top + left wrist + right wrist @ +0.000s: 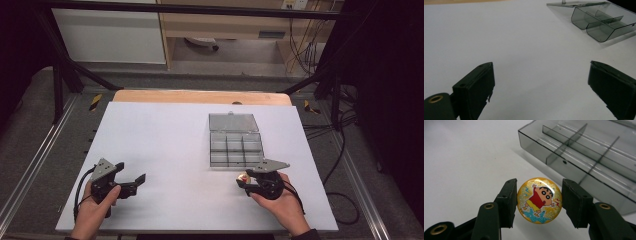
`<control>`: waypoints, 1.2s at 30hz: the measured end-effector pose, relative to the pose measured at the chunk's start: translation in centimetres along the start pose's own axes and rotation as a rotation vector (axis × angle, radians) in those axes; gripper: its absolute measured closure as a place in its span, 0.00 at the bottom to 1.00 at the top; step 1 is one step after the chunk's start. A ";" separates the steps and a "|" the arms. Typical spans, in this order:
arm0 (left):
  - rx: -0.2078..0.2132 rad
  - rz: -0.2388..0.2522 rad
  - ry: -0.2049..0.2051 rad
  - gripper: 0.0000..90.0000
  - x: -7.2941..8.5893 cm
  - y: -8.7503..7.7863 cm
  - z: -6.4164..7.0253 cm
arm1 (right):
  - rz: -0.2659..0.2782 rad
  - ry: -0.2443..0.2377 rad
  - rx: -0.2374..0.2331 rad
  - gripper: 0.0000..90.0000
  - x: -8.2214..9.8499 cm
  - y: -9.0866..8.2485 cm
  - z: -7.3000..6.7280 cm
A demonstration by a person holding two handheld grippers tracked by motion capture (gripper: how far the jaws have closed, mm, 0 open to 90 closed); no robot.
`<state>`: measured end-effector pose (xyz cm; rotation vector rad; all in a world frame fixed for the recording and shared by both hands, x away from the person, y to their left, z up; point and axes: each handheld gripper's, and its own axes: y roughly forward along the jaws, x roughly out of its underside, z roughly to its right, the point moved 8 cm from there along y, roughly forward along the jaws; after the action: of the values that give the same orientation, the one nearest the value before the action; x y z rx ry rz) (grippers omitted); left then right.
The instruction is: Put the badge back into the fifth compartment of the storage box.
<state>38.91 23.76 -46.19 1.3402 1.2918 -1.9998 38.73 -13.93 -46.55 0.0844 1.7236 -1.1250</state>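
You will find no readable text, number or brand here; the round badge carries just a cartoon figure with lightning marks, no lettering.

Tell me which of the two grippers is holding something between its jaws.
The right gripper: its jaws hold a round yellow cartoon badge near the clear compartment box. The left gripper has wide-open jaws with nothing between them.

A compartment box lies on the table, right of centre, its lid open behind it. A badge sits before the box's near edge, between the right tool's jaws; the left tool is well apart at the near left.
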 end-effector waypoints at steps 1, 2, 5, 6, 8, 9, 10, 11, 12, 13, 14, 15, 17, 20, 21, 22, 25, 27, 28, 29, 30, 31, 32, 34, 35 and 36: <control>0.003 -0.001 -0.001 0.08 0.0 0.0 0.1 | 0.000 0.000 0.000 0.53 0.0 0.0 0.0; 0.002 -0.002 0.002 0.08 0.0 0.0 0.1 | 0.004 -0.004 0.001 0.53 -0.4 0.1 -0.1; 0.001 -0.011 0.008 0.08 0.1 0.1 0.1 | 0.018 -0.025 -0.006 0.53 -1.5 0.2 -0.5; -0.001 -0.010 0.008 0.08 0.1 0.1 0.1 | 0.031 -0.041 -0.007 0.53 -2.4 0.1 -0.6; -0.001 -0.009 0.003 0.08 0.1 0.1 0.0 | 0.036 -0.045 -0.008 0.53 -2.8 0.1 -0.5; -0.005 -0.010 0.003 0.08 0.2 0.1 -0.1 | 0.048 -0.047 -0.007 0.53 -3.8 0.0 -0.2; -0.005 -0.012 0.000 0.08 0.2 0.1 -0.2 | 0.057 -0.044 -0.007 0.53 -4.3 -0.1 -0.1; -0.006 -0.014 -0.002 0.08 0.3 0.1 -0.2 | 0.057 -0.044 -0.007 0.53 -4.3 -0.1 -0.1; -0.006 -0.013 -0.004 0.08 0.3 0.1 -0.3 | 0.067 -0.043 -0.007 0.53 -4.9 -0.2 0.1; -0.008 -0.011 -0.002 0.08 0.2 0.0 -0.3 | 0.076 -0.045 -0.005 0.53 -5.5 -0.3 0.4; -0.008 -0.010 0.000 0.08 0.2 0.0 -0.3 | 0.085 -0.045 -0.001 0.53 -6.1 -0.4 0.6; -0.006 -0.007 -0.002 0.08 0.1 0.0 -0.2 | 0.100 -0.043 0.006 0.53 -7.2 -0.5 1.1; -0.004 -0.008 0.002 0.08 0.1 0.0 -0.1 | 0.110 -0.040 0.010 0.53 -7.7 -0.5 1.3; 0.000 -0.011 0.004 0.08 0.1 0.1 0.0 | 0.142 -0.023 0.014 0.53 -9.0 -0.7 1.7; 0.000 -0.011 0.004 0.08 0.1 0.1 0.0 | 0.150 -0.017 0.015 0.53 -9.4 -0.7 1.9; 0.001 -0.011 0.002 0.08 0.2 0.1 0.0 | 0.159 -0.013 0.017 0.53 -9.8 -0.8 2.1; -0.006 -0.013 -0.001 0.08 0.2 0.1 -0.2 | 0.176 -0.003 0.021 0.53 -10.6 -1.0 2.5; -0.008 -0.011 -0.001 0.08 0.2 0.0 -0.3 | 0.189 0.007 0.026 0.53 -11.1 -1.2 2.9; -0.008 -0.011 -0.001 0.08 0.2 0.0 -0.3 | 0.192 0.010 0.026 0.53 -11.2 -1.3 3.0; -0.007 -0.010 0.000 0.08 0.2 0.0 -0.2 | 0.194 0.013 0.030 0.53 -11.3 -1.4 3.2; -0.006 -0.010 0.001 0.08 0.2 0.1 -0.2 | 0.199 0.015 0.032 0.53 -11.5 -1.5 3.4; -0.005 -0.010 0.002 0.08 0.2 0.1 -0.1 | 0.199 0.019 0.035 0.53 -11.5 -1.7 3.5; -0.005 -0.010 0.003 0.08 0.1 0.1 -0.1 | 0.201 0.017 0.039 0.53 -11.6 -1.7 3.7; -0.003 -0.011 0.003 0.08 0.2 0.1 -0.1 | 0.208 0.025 0.051 0.53 -11.8 -1.9 4.2; -0.003 -0.011 0.003 0.08 0.2 0.1 -0.1 | 0.208 0.025 0.051 0.53 -11.8 -1.9 4.2; -0.004 -0.012 0.003 0.08 0.2 0.1 -0.1 | 0.209 0.027 0.052 0.53 -11.9 -1.9 4.4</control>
<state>38.98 23.79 -46.41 1.3376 1.3071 -2.0030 46.35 -12.96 -36.27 0.3070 1.6669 -1.0177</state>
